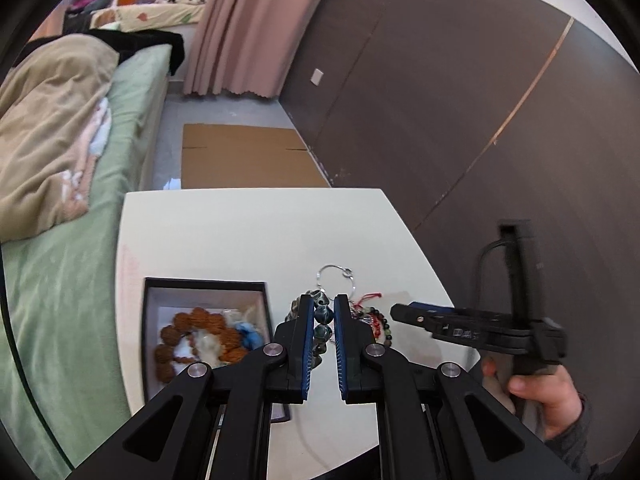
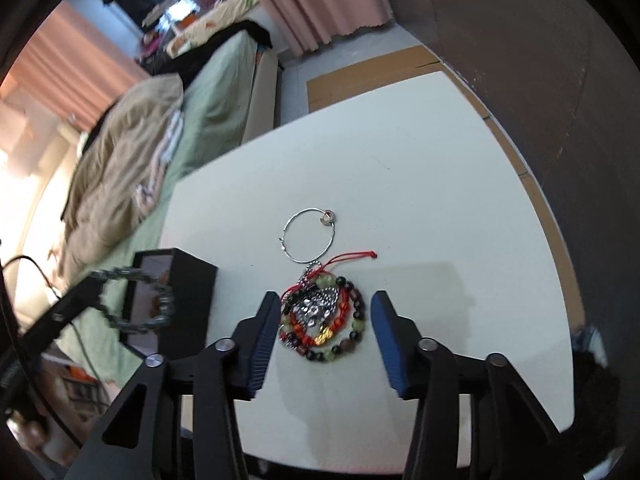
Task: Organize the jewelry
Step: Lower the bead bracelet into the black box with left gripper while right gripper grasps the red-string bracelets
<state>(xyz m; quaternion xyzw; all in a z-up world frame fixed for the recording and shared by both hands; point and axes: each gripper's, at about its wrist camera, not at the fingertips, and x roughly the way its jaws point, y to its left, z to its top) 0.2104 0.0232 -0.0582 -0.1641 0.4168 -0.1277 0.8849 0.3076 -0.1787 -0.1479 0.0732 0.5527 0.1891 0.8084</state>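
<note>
White laminate tabletop (image 2: 420, 168) carries everything, with a black rectangular jewelry box (image 1: 206, 285) open at its left side, beside the green bed. Inside the box lies a brown, knobbly seed-bead bracelet (image 1: 200, 338) among pale and blue tufts.

The left gripper (image 1: 322, 344) has its jaws nearly together, pinching a dark green stone-bead bracelet (image 2: 136, 300) that hangs as a loop in the air — seen from the right wrist it dangles just in front of the box's dark wall. To set it down well, I'd carry it on over the open box and let go only once the loop hangs inside the rim, so no bead catches on the wall.

The right gripper (image 2: 324, 320) points down at the tangled pile of red cord, silver charm and mixed beads (image 2: 322, 322), its jaws part-way open on either side, pads apart from it. Beyond lies a thin silver wire hoop (image 2: 309, 235) — best left separate, so I'd close low on the pile alone.
</note>
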